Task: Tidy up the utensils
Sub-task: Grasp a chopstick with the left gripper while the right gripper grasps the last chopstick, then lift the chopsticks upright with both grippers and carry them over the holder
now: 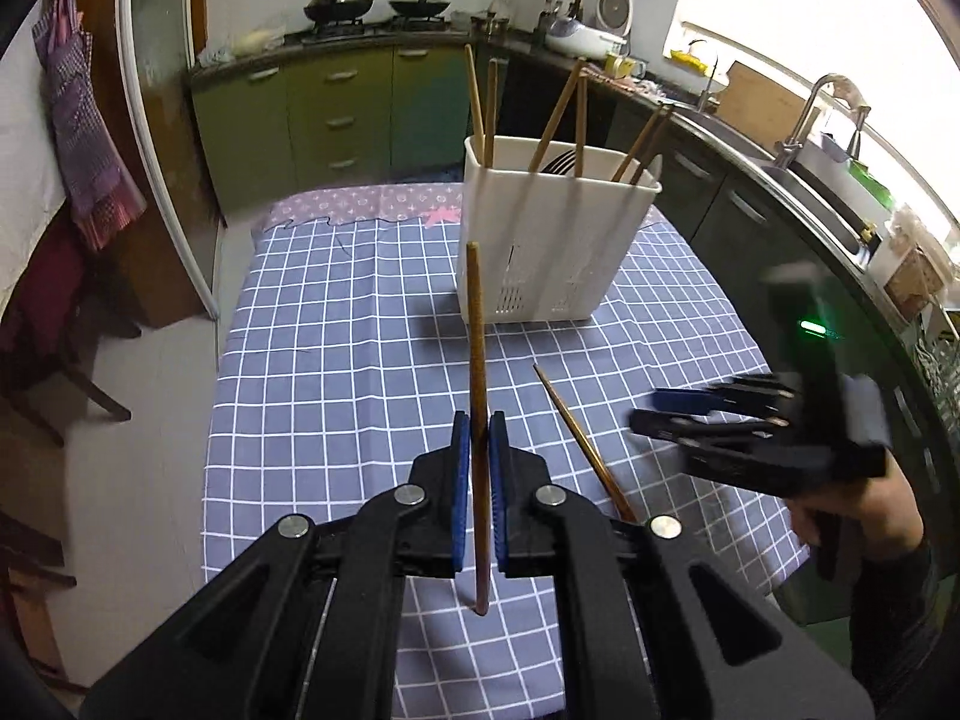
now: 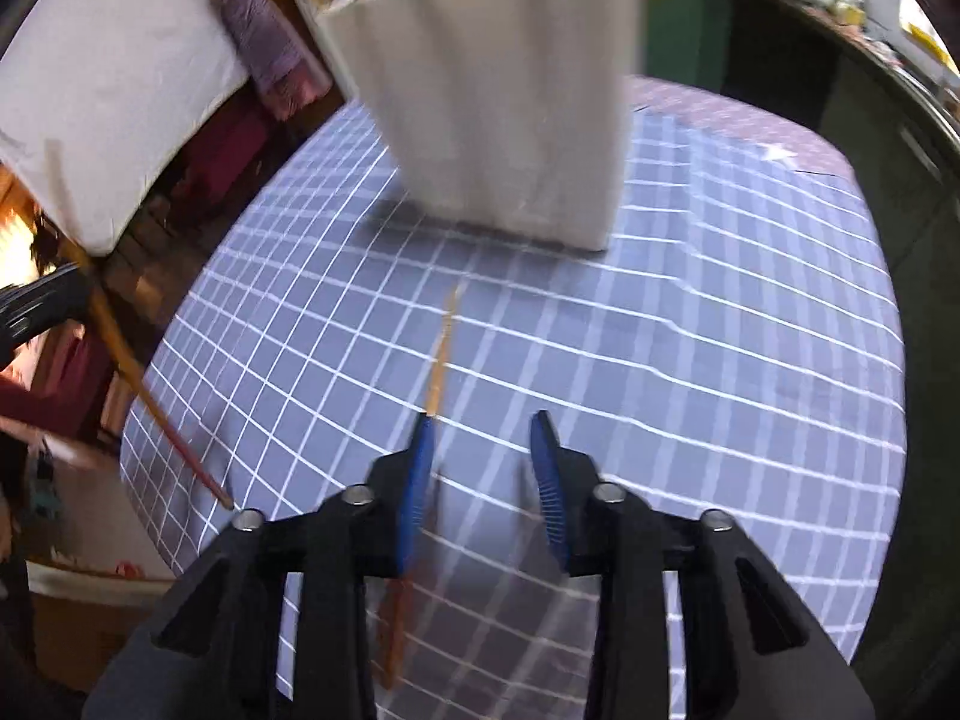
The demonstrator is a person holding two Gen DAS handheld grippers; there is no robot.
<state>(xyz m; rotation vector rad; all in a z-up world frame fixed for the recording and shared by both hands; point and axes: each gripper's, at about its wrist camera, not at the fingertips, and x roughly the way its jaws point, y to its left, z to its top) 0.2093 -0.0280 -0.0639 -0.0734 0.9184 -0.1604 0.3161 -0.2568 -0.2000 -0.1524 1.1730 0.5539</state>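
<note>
My left gripper (image 1: 479, 468) is shut on a brown chopstick (image 1: 477, 360), held upright above the checked tablecloth (image 1: 336, 360). Behind it stands a white utensil holder (image 1: 552, 240) with several chopsticks in it. A second chopstick (image 1: 582, 444) lies on the cloth to the right. My right gripper (image 2: 483, 468) is open and hovers over that lying chopstick (image 2: 441, 354), which runs beside its left finger. The right gripper also shows blurred in the left wrist view (image 1: 678, 411). The holder (image 2: 498, 108) stands ahead in the right wrist view, and the held chopstick (image 2: 156, 408) shows at the left.
The table stands in a kitchen with green cabinets (image 1: 336, 114), a stove with two woks (image 1: 372, 6), and a sink with faucet (image 1: 822, 114) on the right. A chair with hanging clothes (image 1: 78, 138) is to the left.
</note>
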